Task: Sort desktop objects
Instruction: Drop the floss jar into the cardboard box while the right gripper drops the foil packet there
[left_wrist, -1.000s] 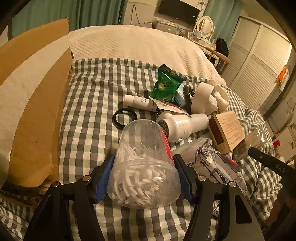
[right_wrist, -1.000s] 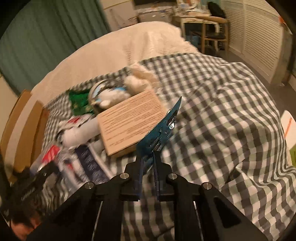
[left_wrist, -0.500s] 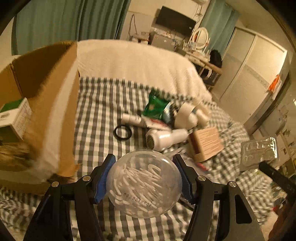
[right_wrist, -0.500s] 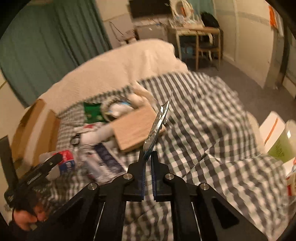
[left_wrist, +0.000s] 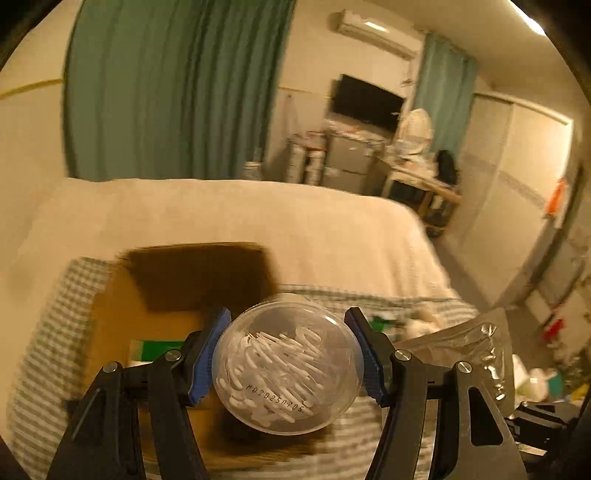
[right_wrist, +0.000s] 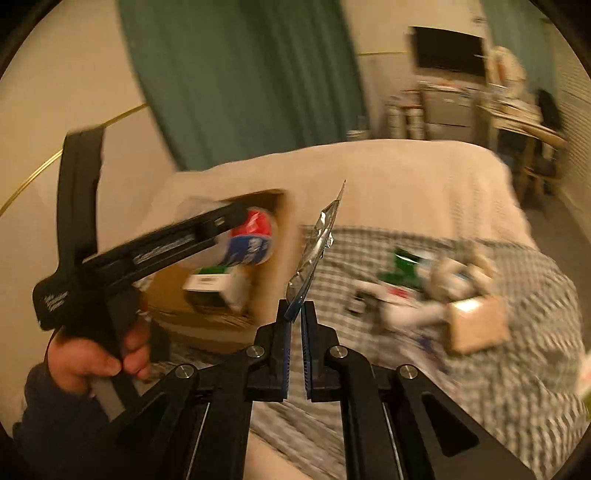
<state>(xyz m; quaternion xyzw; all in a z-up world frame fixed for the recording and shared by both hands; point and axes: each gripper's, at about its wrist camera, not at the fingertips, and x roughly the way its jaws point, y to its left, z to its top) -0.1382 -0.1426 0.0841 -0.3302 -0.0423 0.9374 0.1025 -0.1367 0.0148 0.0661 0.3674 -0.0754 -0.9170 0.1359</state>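
Between the blue pads of the left gripper (left_wrist: 289, 365) sits a clear plastic tub (left_wrist: 288, 363) of white floss picks, clamped across its round sides with its base facing the camera. It is held in the air over the open cardboard box (left_wrist: 118, 317) at the left of the bed, which suggests the tub is meant to go in there. A green and white carton (right_wrist: 210, 278) already lies inside the box.

The right gripper (right_wrist: 295, 325) is closed on the lower edge of a foil pill sheet (right_wrist: 314, 251), held upright and edge-on, near the box's right side, probably next for sorting.

To the right, on the checked bedspread (right_wrist: 480, 387), a blurred heap of 2 or more unsorted things remains, including a brown flat box (right_wrist: 476, 325). Sorting appears part done.
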